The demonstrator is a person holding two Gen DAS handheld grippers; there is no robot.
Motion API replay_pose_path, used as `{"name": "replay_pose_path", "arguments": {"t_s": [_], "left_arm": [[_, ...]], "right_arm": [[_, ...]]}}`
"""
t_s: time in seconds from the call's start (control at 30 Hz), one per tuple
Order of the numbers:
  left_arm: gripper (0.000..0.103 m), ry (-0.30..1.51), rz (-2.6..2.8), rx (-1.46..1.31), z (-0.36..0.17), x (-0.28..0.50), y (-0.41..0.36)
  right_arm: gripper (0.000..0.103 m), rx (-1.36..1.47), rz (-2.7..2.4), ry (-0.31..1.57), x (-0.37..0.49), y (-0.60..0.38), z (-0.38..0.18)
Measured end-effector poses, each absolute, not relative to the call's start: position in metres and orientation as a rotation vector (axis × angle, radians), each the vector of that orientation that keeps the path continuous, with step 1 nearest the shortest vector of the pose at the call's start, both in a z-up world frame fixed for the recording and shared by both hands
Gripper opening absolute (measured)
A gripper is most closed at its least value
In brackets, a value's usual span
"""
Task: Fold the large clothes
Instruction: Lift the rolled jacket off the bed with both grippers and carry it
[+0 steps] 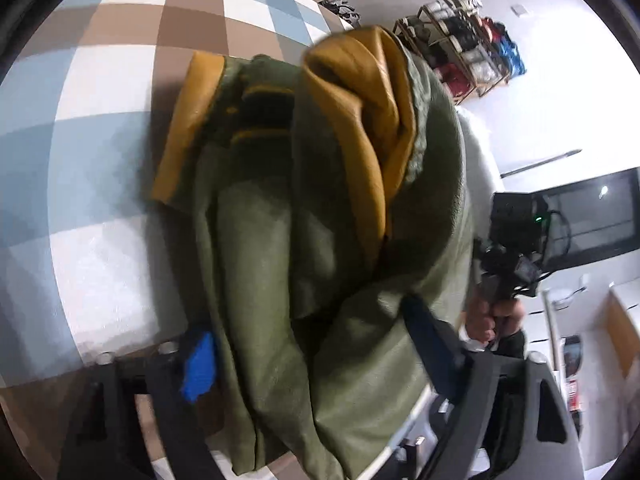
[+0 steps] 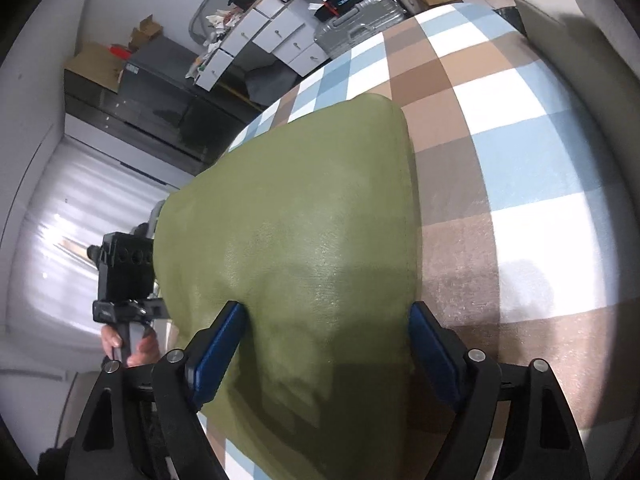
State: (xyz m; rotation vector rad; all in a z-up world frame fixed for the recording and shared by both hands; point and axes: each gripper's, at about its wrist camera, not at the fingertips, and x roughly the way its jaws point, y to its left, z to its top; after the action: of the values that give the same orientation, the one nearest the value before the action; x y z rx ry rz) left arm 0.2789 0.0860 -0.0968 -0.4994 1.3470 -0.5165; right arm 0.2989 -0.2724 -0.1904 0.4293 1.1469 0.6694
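A bed with a checked blue, white and brown cover (image 2: 500, 128) carried the olive-green jacket (image 2: 304, 216), which lay bunched with its mustard lining (image 1: 360, 92) showing.

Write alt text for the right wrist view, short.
An olive green jacket fills the frame centre, its fabric lying between the right gripper and its wide-spread blue-padded jaws, over a blue, white and brown checked blanket. At left, a hand grips the left gripper; drawers and a silver suitcase stand behind.
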Motion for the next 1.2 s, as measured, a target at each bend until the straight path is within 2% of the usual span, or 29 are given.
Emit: {"name": "replay_pose_path", "arguments": {"t_s": [0.03,0.1,0.17,0.33,0.37,0.47,0.53,0.6,0.67,0.8,0.93,1.2], "left_arm": [[0.065,1.345,-0.518,-0.502,-0.094,0.277,0.085],[0.054,1.341,-0.521,-0.493,-0.088,0.276,0.084],[0.049,1.340,-0.515,-0.465,-0.078,0.271,0.082],[0.048,1.365,-0.515,-0.422,-0.072,0.259,0.076],[0.052,1.378,-0.511,-0.423,-0.076,0.258,0.077],[0.067,1.396,-0.486,-0.414,-0.088,0.275,0.083],[0.068,1.407,-0.483,-0.400,-0.092,0.281,0.077],[0.063,1.392,-0.500,-0.387,-0.092,0.284,0.073],[0.055,1.375,-0.518,-0.411,-0.091,0.284,0.073],[0.039,1.319,-0.544,-0.425,-0.071,0.269,0.073],[0.037,1.272,-0.556,-0.356,-0.040,0.251,0.067],[0.037,1.215,-0.536,-0.297,0.004,0.216,0.075]], "right_arm": [[0.077,0.425,0.671,1.140,0.297,-0.272,-0.189],[0.073,0.420,0.665,1.127,0.294,-0.273,-0.184],[0.067,0.393,0.666,1.113,0.289,-0.271,-0.179],[0.064,0.381,0.733,1.126,0.259,-0.269,-0.178],[0.064,0.382,0.751,1.133,0.256,-0.269,-0.180],[0.073,0.397,0.773,1.139,0.254,-0.269,-0.189],[0.086,0.440,0.770,1.162,0.264,-0.265,-0.200],[0.088,0.474,0.776,1.172,0.272,-0.261,-0.206],[0.085,0.496,0.774,1.165,0.273,-0.261,-0.206],[0.064,0.520,0.779,1.120,0.264,-0.266,-0.198],[0.056,0.520,0.848,1.073,0.247,-0.261,-0.179],[0.055,0.555,0.934,0.989,0.227,-0.240,-0.157]]}}
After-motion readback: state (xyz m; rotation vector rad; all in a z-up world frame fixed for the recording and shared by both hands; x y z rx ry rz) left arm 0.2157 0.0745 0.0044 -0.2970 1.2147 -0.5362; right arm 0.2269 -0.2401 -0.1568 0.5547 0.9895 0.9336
